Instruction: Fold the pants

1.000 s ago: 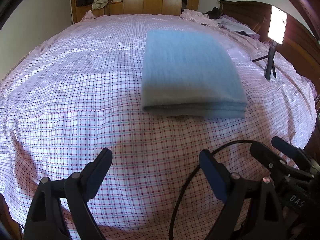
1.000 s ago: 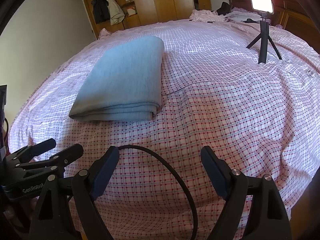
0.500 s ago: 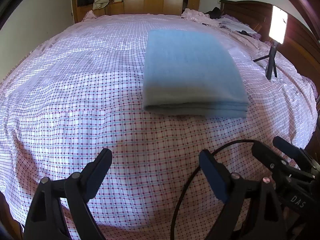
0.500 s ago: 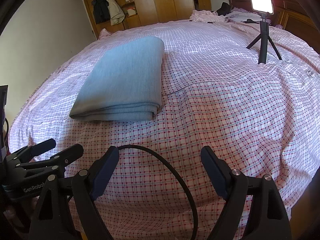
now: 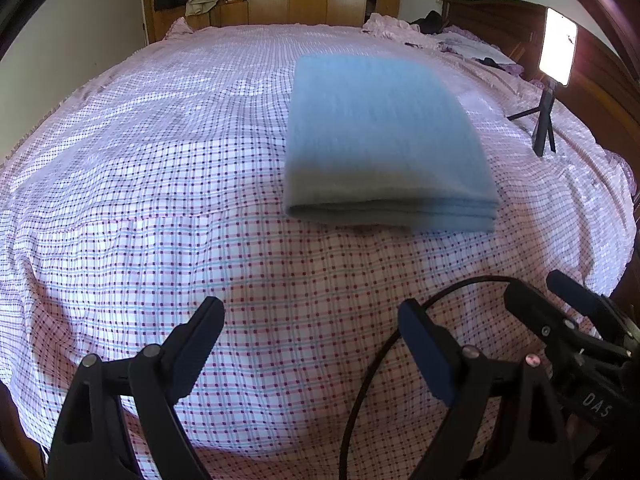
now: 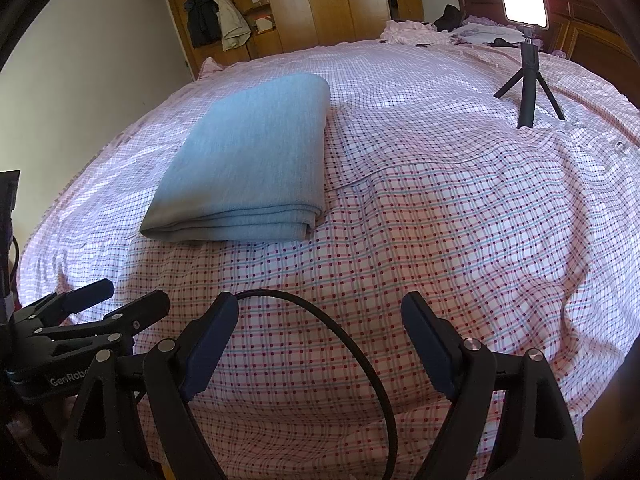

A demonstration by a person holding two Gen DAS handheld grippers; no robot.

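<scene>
Blue-grey pants (image 5: 384, 136) lie folded into a thick rectangle on the bed (image 5: 140, 208), flat on its pink-and-white checked cover, with the stacked folded edges facing the cameras. In the left wrist view the pants sit at about one o'clock from the left tool (image 5: 308, 332), well apart from it; in the right wrist view (image 6: 248, 168) they sit at about eleven o'clock from the right tool (image 6: 320, 324), again well apart.

Both tools hang over the near edge of the bed with their jaws wide and nothing between them but the checked cover below. The left tool's dark pads (image 5: 424, 348) touch nothing, and neither do the right tool's. A black cable (image 6: 344, 344) loops up between the right tool's fingers (it also shows at four o'clock in the left view, beside the right tool's body). The left tool appears at the lower left of the right view (image 6: 100, 304), just beside the right one.

At two o'clock in the left view a small black tripod (image 5: 542, 128) stands upright on the bed, carrying a lit panel (image 5: 558, 52). At twelve o'clock, past the far end of the bed, stands a wooden wardrobe (image 6: 320, 0) with jackets (image 6: 218, 20) hanging on it. Some crumpled clothes (image 6: 412, 32) lie at the far corner by the dark headboard.
</scene>
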